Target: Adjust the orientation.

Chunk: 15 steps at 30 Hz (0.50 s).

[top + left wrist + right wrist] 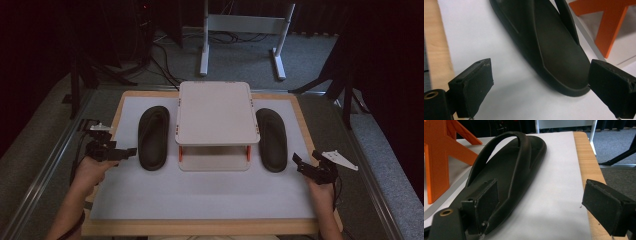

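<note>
Two black sandals lie on the white mat, one on each side of a small white two-level rack (216, 112) with orange legs. The left sandal (153, 137) (549, 47) is just right of my left gripper (127, 152) (549, 85), which is open, its jaws wide apart with the sandal's heel end just ahead between them. The right sandal (271, 139) (506, 172) lies left of my right gripper (302, 164) (541, 207), also open, its left jaw over the sandal's heel edge. Neither gripper holds anything.
The white mat (200, 195) sits on a wooden board (305, 125) with a bare strip at each side. An orange rack leg (611, 30) (436, 157) stands close beside each sandal. Beyond the table stand a white frame (240, 30) and dark stands on the grey floor.
</note>
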### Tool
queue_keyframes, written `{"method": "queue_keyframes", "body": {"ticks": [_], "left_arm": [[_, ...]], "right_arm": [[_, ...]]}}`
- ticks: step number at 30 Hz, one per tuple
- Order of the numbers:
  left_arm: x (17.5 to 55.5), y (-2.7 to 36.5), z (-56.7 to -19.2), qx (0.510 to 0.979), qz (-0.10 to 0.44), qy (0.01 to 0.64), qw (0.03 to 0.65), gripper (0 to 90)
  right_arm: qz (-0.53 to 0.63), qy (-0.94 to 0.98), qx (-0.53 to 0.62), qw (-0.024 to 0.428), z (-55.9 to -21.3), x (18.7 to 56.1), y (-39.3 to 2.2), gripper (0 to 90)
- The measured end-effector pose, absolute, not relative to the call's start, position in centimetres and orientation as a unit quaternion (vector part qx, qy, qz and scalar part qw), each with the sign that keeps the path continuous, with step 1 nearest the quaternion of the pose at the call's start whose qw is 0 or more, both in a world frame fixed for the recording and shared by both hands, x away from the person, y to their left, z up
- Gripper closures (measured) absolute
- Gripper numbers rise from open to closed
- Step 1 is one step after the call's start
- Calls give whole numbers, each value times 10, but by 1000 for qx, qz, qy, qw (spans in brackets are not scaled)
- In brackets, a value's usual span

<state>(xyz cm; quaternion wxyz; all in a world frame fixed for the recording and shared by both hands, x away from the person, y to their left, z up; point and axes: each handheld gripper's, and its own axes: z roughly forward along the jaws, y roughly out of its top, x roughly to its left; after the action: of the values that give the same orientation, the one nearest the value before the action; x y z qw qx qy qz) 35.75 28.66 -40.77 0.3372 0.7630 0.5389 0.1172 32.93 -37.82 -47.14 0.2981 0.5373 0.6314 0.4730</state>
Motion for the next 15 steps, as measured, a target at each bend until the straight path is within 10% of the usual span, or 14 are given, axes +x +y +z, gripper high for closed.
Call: {"method": "queue_keyframes", "body": {"ticks": [15], "left_arm": [[403, 275, -391, 806, 57, 530, 256, 61]], "right_arm": [[469, 639, 532, 299, -472, 330, -376, 132]]}}
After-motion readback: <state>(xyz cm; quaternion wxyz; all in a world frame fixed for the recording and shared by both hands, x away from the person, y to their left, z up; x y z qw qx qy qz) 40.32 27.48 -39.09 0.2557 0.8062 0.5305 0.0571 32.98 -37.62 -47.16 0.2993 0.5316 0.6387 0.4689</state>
